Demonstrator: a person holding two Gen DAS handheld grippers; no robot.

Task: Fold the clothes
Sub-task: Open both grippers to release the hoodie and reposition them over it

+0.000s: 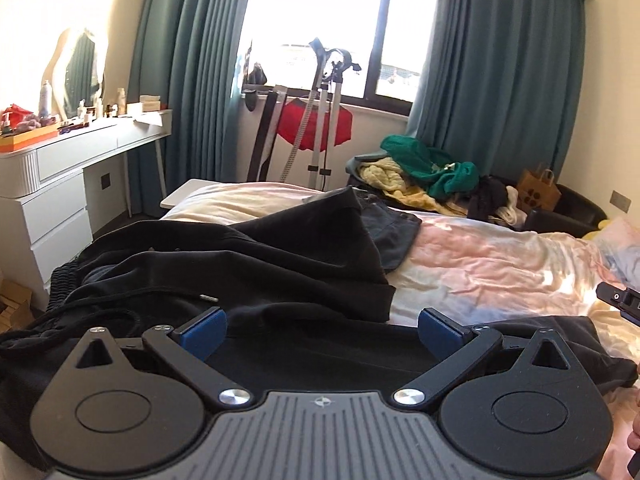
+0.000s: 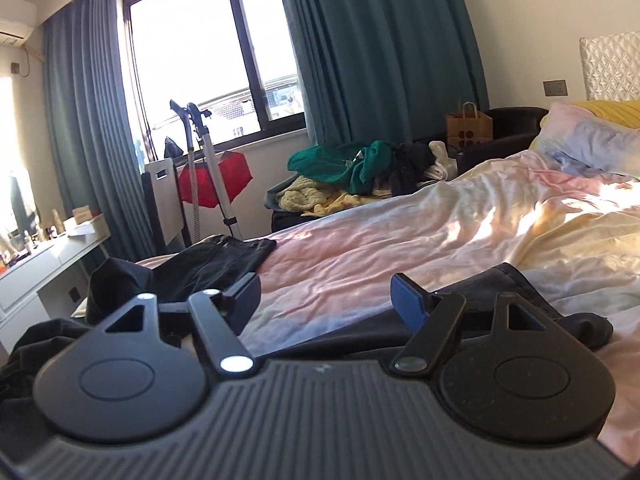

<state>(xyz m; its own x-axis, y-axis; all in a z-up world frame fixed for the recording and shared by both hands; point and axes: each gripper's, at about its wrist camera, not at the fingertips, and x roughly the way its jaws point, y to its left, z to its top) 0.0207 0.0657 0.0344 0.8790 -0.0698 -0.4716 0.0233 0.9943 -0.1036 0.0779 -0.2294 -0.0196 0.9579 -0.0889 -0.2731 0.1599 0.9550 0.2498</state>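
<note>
A black garment (image 1: 240, 264) with an elastic waistband and drawstring lies crumpled on the bed's near left part; it also shows in the right wrist view (image 2: 520, 300). A dark grey garment (image 1: 390, 232) lies folded beyond it, also seen in the right wrist view (image 2: 224, 260). My left gripper (image 1: 322, 330) is open, low over the black fabric, holding nothing. My right gripper (image 2: 326, 300) is open over the black garment's edge and the sheet, empty. A tip of the right gripper (image 1: 620, 300) shows at the left wrist view's right edge.
The bed (image 2: 440, 232) has a rumpled pink and yellow sheet and a pillow (image 2: 588, 140). A heap of green, yellow and black clothes (image 1: 432, 176) sits on a dark seat beyond the bed. A white dresser (image 1: 60, 184) stands left; a steamer stand (image 1: 324, 112) by the window.
</note>
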